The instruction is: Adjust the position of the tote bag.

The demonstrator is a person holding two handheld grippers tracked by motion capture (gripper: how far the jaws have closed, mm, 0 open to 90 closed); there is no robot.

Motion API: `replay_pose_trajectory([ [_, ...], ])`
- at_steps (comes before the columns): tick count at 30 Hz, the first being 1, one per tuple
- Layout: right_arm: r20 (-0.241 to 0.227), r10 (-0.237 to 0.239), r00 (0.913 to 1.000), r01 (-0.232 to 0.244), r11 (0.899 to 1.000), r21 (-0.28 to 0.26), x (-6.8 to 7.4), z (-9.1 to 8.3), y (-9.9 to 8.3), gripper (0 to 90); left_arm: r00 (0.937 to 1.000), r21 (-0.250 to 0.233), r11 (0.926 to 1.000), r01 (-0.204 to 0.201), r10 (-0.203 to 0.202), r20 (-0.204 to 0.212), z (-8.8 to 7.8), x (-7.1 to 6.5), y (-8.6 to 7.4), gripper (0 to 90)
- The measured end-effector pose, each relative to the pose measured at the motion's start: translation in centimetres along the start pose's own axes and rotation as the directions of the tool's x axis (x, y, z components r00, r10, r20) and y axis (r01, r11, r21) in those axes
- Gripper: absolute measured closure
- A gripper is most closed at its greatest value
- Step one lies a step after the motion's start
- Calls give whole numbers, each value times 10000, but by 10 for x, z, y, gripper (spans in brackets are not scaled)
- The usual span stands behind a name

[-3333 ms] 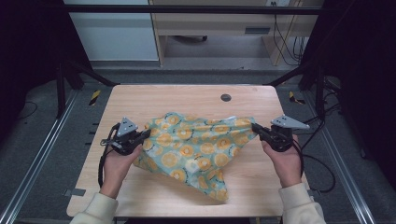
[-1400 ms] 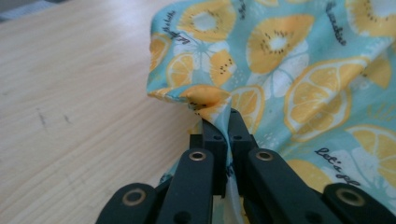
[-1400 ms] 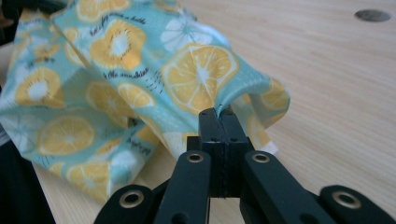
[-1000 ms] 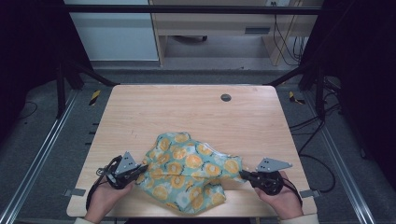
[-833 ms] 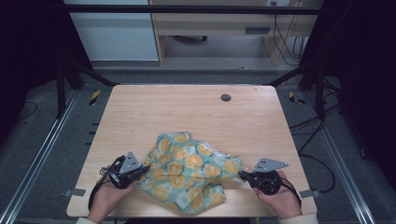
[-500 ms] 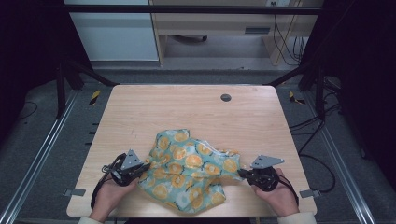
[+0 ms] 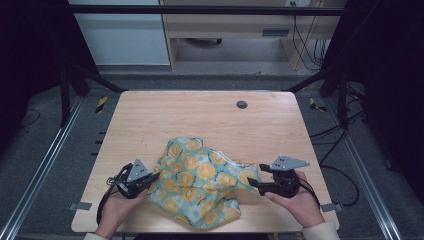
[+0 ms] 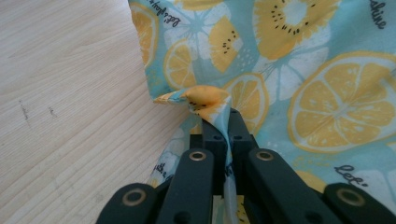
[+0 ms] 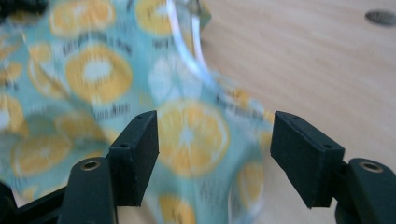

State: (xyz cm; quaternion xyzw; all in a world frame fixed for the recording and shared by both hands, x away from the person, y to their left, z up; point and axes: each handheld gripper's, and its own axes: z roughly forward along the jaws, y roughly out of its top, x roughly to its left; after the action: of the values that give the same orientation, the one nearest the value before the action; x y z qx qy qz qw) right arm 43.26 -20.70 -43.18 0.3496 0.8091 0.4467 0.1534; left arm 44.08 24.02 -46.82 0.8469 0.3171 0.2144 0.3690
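- We find the cloth (image 7: 202, 182) lying crumpled in the lower middle of the high view, on the near part of the wooden table (image 7: 200, 115), between the two grippers.
- The fabric is pale blue-green, printed with yellow citrus slices, small white flowers and dark script lettering; it is bunched into several folds, and a white edge runs along its upper right side.
- We note the left gripper (image 8: 218, 122) pinched tight on a gathered edge of the cloth: in the left gripper view the fabric is squeezed between the two black jaws, and a small folded tuft stands just above their tips.
- In the high view that gripper (image 7: 150, 178) sits at the lower left, touching the cloth's left border.
- The right gripper (image 9: 215, 156) has its jaws wide apart; they have just been opening.
- In the right gripper view, cloth lies in the gap between the pads (image 9: 140, 149), but neither pad presses on it.
- In the high view the right gripper (image 7: 255, 185) stands at the cloth's right edge, lower right of the frame.
- A dark round grommet (image 7: 242, 104) is set into the table, well apart in the upper middle.
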Motion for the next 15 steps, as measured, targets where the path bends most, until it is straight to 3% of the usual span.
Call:
replay_pose_trajectory([
  [2, -269, 106, 9996, -104, 9999, 74, -1, 6, 13, 280, 10000, -78, 10000, -46, 46, -14, -1, 0, 1, 900],
  [4, -429, 17, 9991, -14, 10000, 79, 0, 16, 27, 303, 10000, -159, 9999, -44, 44, -47, -3, -1, 2, 900],
  [5, -825, -27, 9966, 44, 9998, 204, 2, 28, 39, 321, 10000, -171, 9998, -46, 45, -45, -3, -1, 2, 900],
  [7, -993, -44, 9950, 68, 9997, 242, 2, 33, 43, 335, 10000, -201, 9998, -52, 51, -30, -4, -1, 2, 900],
  [11, -1756, 174, 9843, -86, 9987, 511, 9, 67, 69, 389, 10000, -413, 9991, -89, 88, -28, -7, -2, 4, 900],
  [14, -1978, 321, 9797, -208, 9980, 590, 11, 75, 74, 387, 10000, -467, 9989, -99, 98, -18, -8, -2, 4, 900],
  [15, -2225, 585, 9732, -428, 9963, 748, 11, 85, 78, 392, 9999, -471, 9988, -122, 121, -39, -8, -2, 4, 900],
])
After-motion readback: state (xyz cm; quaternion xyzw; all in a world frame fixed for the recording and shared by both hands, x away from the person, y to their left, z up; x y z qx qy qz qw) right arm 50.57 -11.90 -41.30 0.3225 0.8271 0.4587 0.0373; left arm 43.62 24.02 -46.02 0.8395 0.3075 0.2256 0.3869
